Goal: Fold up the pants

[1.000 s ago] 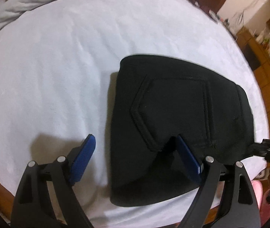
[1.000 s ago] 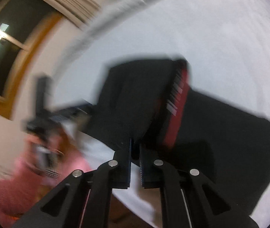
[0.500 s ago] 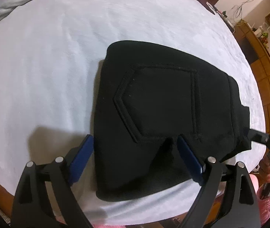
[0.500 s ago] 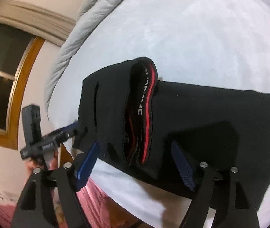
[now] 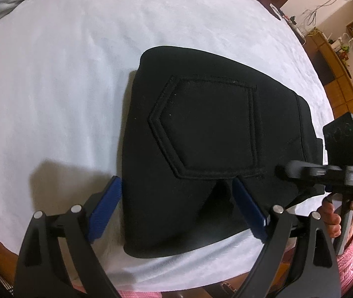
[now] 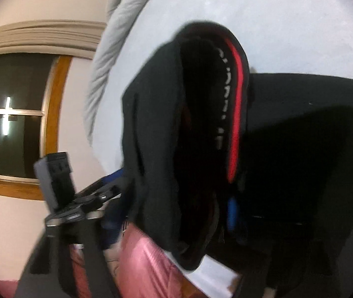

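Note:
Black pants (image 5: 208, 149) lie folded into a compact bundle on the white bed (image 5: 59, 82), back pocket facing up. My left gripper (image 5: 176, 211) is open, its blue pads straddling the bundle's near edge. In the right wrist view the pants (image 6: 166, 136) fill the frame, waistband open with a red inner band (image 6: 234, 114). My right gripper (image 6: 174, 213) is open, pushed close at the waistband end; one blue pad (image 6: 232, 213) shows against the cloth. The right gripper also shows in the left wrist view (image 5: 300, 168) at the bundle's right edge.
A grey duvet (image 5: 5, 12) is bunched along the bed's far side. Wooden furniture (image 5: 335, 57) stands to the right of the bed. A dark window with wooden frame (image 6: 15, 119) is on the wall. My pink sleeve (image 6: 141, 265) is near the bed's edge.
My right gripper has opened and moved in close to the waistband end. The left gripper stays open over the near edge, with the pants closer in its view.

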Motion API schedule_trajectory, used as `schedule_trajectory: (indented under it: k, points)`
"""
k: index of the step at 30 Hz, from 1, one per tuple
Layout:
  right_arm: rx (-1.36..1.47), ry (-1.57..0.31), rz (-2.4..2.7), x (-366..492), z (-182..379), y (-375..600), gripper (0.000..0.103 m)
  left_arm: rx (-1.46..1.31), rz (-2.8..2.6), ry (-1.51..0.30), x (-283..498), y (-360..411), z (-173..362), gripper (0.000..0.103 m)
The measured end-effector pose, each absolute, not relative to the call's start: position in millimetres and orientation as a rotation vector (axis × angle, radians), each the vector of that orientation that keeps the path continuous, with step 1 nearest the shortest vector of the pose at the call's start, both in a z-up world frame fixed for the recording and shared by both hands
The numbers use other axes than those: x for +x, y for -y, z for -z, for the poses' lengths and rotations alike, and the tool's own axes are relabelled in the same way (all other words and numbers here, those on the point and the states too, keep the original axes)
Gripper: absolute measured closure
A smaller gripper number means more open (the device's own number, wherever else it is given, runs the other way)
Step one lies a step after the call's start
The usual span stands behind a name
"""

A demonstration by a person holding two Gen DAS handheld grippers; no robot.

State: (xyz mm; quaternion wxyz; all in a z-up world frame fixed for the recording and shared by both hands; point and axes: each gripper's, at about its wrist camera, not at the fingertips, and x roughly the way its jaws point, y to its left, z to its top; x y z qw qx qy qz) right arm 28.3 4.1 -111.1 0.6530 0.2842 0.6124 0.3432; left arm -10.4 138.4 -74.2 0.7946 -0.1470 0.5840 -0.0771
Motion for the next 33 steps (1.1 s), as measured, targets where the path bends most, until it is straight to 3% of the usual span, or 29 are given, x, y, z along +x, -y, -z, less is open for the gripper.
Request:
schedule_trajectory:
  k: [1, 4, 17, 25, 33]
  points:
    - [0.667, -1.386, -0.814, 28.7, 111.2, -4.6, 0.073, -0.319, 0.165, -1.257, -10.6, -138.3, 74.4, 0.013]
    - [0.703, -1.328, -0.865, 24.0, 98.1, 0.9, 0.081, -0.345, 0.169, -1.265, -10.3, -139.2, 73.6, 0.013]
    - [0.552, -1.128, -0.665, -20.8, 19.2, 99.2, 0.082, -0.218, 0.266, -1.224, 6.0, -81.1, 52.3, 0.013]
    - [0.555, -1.173, -0.455, -28.5, 54.3, 159.7, 0.082, -0.089, 0.301, -1.258, 15.4, -25.7, 72.7, 0.013]
    - [0.531, -1.206, -0.521, -19.2, 80.1, 145.7, 0.082, -0.139, 0.221, -1.265, 26.1, -39.3, 77.0, 0.012]
